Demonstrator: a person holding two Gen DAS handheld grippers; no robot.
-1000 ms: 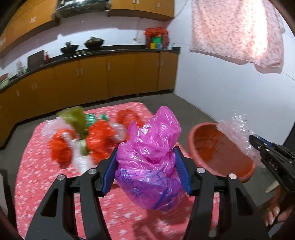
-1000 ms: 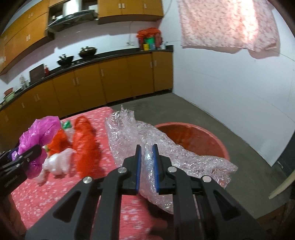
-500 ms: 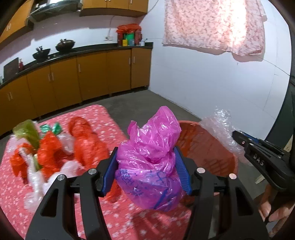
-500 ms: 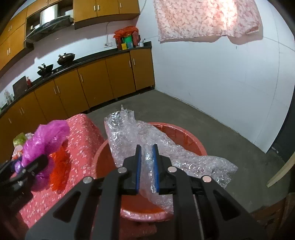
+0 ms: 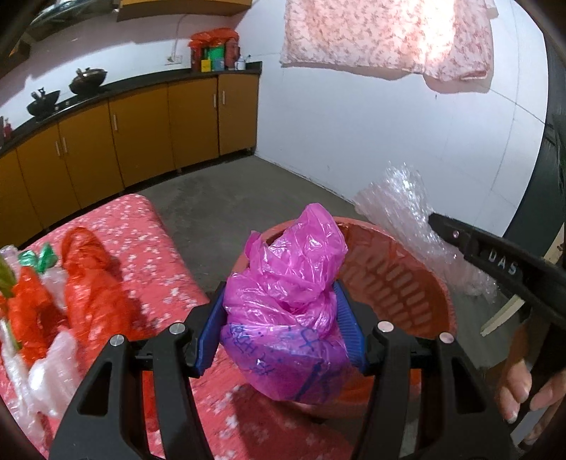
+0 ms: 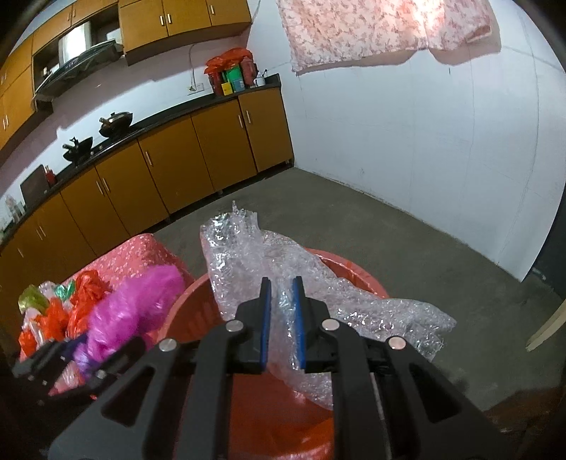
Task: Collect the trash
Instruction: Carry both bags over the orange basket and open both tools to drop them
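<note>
A round orange-red plastic basket (image 5: pixel 406 283) with slotted walls stands on the grey floor, just beside the edge of a bench (image 5: pixel 148 244) covered in a red cloth with small white flowers. What shows of the basket's inside looks bare; part of it is hidden behind the bags.

The left claw (image 5: pixel 279 325) is clenched on a crumpled magenta plastic bag (image 5: pixel 290 304) with blue writing, its blue pads pressed against both sides. The bag hangs in front of the basket's near rim, at the bench edge.

The right claw (image 6: pixel 282 318) is clamped tight on a sheet of clear bubble wrap (image 6: pixel 261 269), which spreads above the basket's opening and droops past its right rim. In the left wrist view the same claw enters from the right, with a person's fingers (image 5: pixel 520 389) below it.

On the bench lie more scraps: a red plastic bag (image 5: pixel 92 279), other red and clear bags and a green wrapper (image 5: pixel 39 258), well apart from the basket.

Behind, a row of yellow-brown cabinets (image 6: pixel 177 166) runs under a dark worktop with two black pans. A pink flowered cloth (image 6: pixel 382 24) hangs on the white wall.
</note>
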